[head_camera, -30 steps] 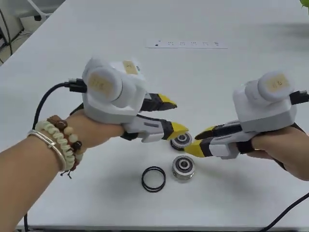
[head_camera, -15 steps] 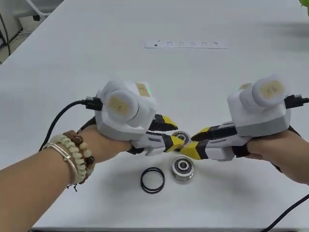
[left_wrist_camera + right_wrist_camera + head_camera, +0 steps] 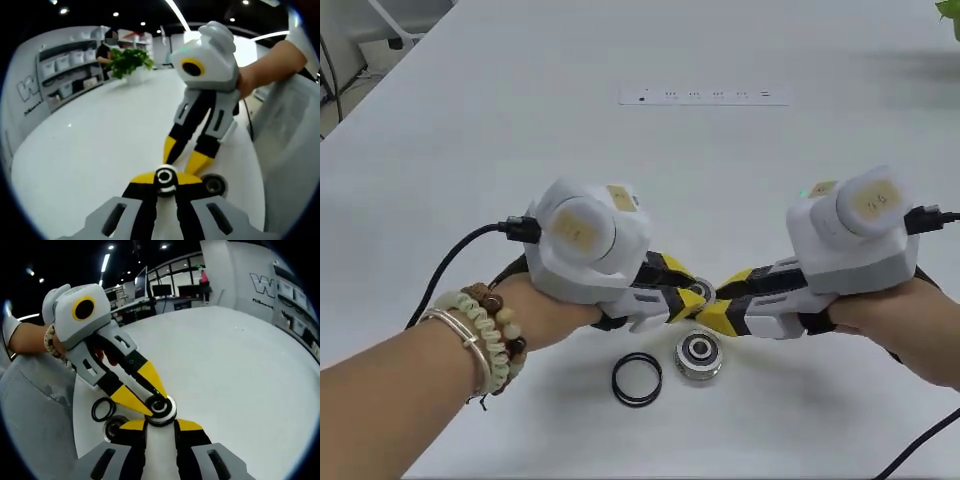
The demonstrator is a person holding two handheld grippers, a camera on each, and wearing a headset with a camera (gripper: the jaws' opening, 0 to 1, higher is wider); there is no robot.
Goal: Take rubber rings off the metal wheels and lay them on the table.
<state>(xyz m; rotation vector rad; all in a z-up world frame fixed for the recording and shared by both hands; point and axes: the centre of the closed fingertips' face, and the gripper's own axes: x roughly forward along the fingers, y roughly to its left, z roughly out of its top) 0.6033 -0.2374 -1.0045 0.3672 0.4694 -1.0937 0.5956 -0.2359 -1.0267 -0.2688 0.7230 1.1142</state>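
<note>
So that the two can likely pull against each other, the left claw (image 3: 682, 288) squeezes a metal wheel (image 3: 161, 407) just above the surface (image 3: 520, 120) — beside another wheel (image 3: 699, 354) and a loose rubber ring (image 3: 637, 378) — while the right claw (image 3: 713, 300) sits narrow at its edge, though I cannot tell if it grips.

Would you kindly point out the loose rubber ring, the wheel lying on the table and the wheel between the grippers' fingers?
loose rubber ring (image 3: 615, 380), head view, its left edge.
loose wheel (image 3: 699, 350), head view, its hub.
pinched wheel (image 3: 165, 178), left gripper view, its middle.
</note>
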